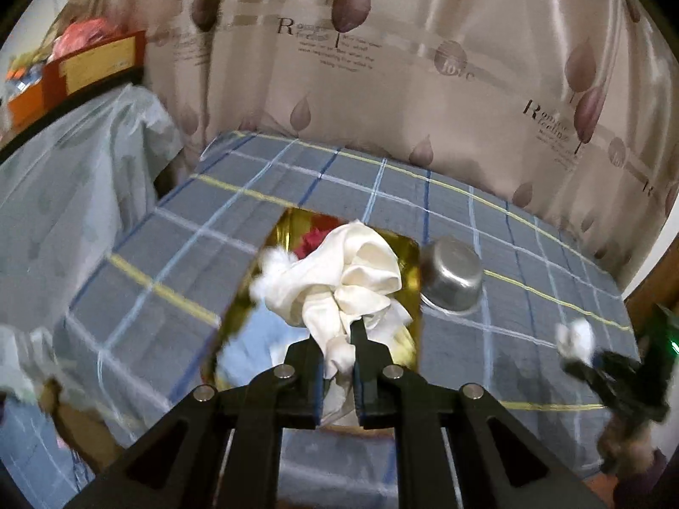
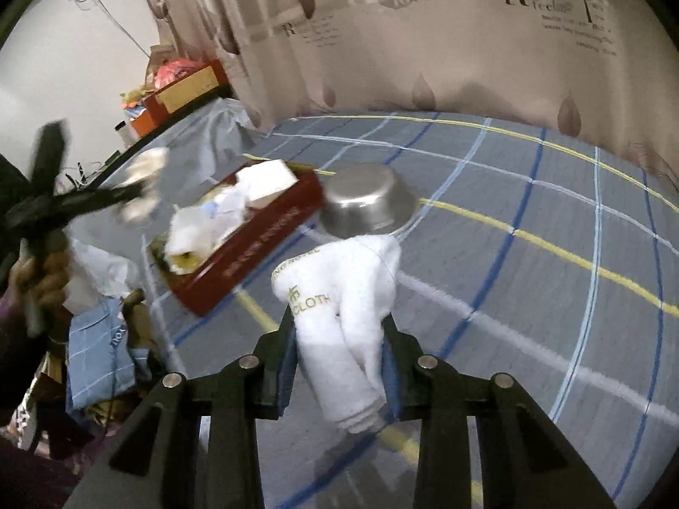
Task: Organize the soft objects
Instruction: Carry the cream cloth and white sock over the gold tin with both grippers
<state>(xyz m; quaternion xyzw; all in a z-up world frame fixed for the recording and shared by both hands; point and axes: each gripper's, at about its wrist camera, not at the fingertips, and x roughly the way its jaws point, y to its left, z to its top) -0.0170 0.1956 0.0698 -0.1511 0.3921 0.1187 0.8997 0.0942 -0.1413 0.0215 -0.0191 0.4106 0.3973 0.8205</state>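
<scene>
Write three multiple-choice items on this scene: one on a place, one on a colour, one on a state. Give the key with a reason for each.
1. Where is the metal bowl?
A. beside the red box on the checked cloth
B. inside the box
C. between one gripper's fingers

2. What colour is the lettering on the white towel?
A. blue
B. gold
C. red

3. How is the right gripper?
A. open and empty
B. closed on the towel
C. closed on the bowl

Key: 1 A, it sits upside down on the cloth next to the box; 2 B, gold letters show on the fold; 3 B, both pads press the towel.
</scene>
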